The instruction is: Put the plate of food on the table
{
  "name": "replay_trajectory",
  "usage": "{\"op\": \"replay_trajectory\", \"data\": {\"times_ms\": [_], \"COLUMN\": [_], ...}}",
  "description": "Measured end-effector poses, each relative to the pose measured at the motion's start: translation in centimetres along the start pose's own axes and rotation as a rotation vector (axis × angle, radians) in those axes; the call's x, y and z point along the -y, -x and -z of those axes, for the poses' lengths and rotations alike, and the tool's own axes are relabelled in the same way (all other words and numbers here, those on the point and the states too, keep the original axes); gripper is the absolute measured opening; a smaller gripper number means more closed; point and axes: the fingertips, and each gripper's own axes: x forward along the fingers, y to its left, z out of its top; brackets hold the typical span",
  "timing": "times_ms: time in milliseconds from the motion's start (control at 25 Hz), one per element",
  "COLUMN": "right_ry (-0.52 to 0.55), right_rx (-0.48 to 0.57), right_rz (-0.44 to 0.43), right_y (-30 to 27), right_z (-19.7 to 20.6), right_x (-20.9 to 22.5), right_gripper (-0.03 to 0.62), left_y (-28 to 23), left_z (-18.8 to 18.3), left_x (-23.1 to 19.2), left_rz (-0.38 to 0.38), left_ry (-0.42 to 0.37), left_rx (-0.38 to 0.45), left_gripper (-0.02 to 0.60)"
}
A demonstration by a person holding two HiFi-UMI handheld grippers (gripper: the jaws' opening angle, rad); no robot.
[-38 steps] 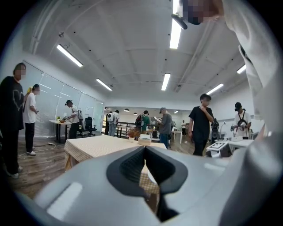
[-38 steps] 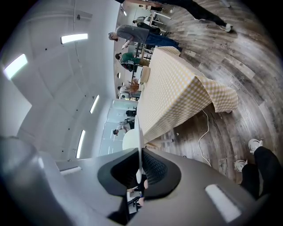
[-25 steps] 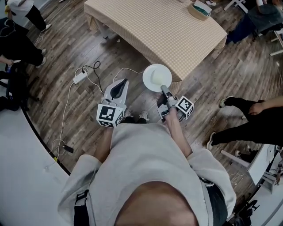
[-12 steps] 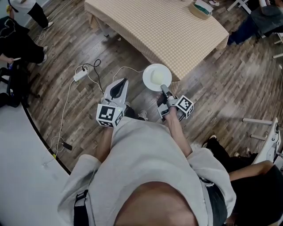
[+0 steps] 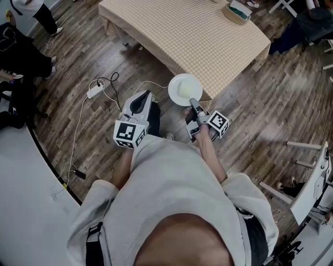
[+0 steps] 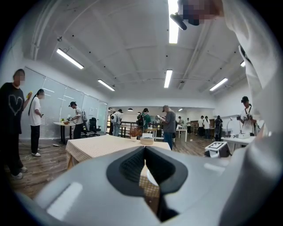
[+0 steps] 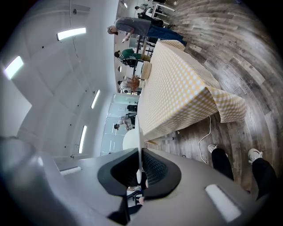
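Observation:
A white plate (image 5: 184,89) with pale food on it is held level just short of the near corner of the table (image 5: 192,36), which wears a checked cloth. My right gripper (image 5: 193,105) is shut on the plate's near rim. In the right gripper view the plate (image 7: 129,140) shows edge-on between the pads, with the table (image 7: 177,92) ahead. To the plate's left, my left gripper (image 5: 143,100) hangs over the floor, jaws together and nothing in them. The left gripper view (image 6: 144,151) looks along it at the table (image 6: 101,145).
A basket (image 5: 237,11) sits at the table's far right corner. A white power strip with cables (image 5: 95,89) lies on the wood floor at left. People stand at far left (image 5: 21,52). A white frame (image 5: 312,182) stands at right. My own leg (image 5: 153,120) is below the left gripper.
Both grippers and the plate have edged toward the table. My dark-trousered leg has stepped forward under the left gripper. The person who stood at right has left the view.

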Motion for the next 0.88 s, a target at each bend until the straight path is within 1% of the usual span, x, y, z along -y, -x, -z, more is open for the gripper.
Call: {"op": "replay_trajectory", "data": {"times_ms": [40, 160, 200, 520, 600, 760, 880], "right_ry": [0.003, 0.004, 0.005, 0.007, 0.004, -0.014, -0.009], "right_rx": [-0.001, -0.002, -0.002, 0.029, 0.035, 0.06, 0.066], "right_rz": [-0.002, -0.058, -0.061, -0.036, -0.006, -0.022, 0.007], "right_y": [-0.4, -2.1, -2.5, -7.0, -8.5, -12.4, -15.7], "right_z": [-0.1, -0.7, -1.0, -3.8, -4.4, -5.8, -6.7], "right_x": [-0.1, -1.0, -1.2, -1.3, -1.2, -2.2, -3.5], "right_gripper": [0.017, 0.017, 0.017, 0.017, 0.017, 0.017, 0.018], "left_y": [-0.3, -1.4, -1.9, -6.6, -8.0, -11.1, -13.4], "left_z": [0.0, 0.0, 0.1, 0.5, 0.7, 0.6, -0.2], "left_x": [-0.3, -1.2, -1.5, -5.3, -6.8, -10.2, -13.3], "left_rz": [-0.001, 0.0, 0.001, 0.015, 0.021, 0.033, 0.044], "left_ry": [-0.001, -0.002, -0.001, 0.023, 0.03, 0.045, 0.056], "left_rx": [0.002, 0.006, 0.008, 0.01, 0.005, -0.007, -0.011], "left_gripper": [0.008, 0.008, 0.008, 0.008, 0.008, 0.008, 0.008]}}
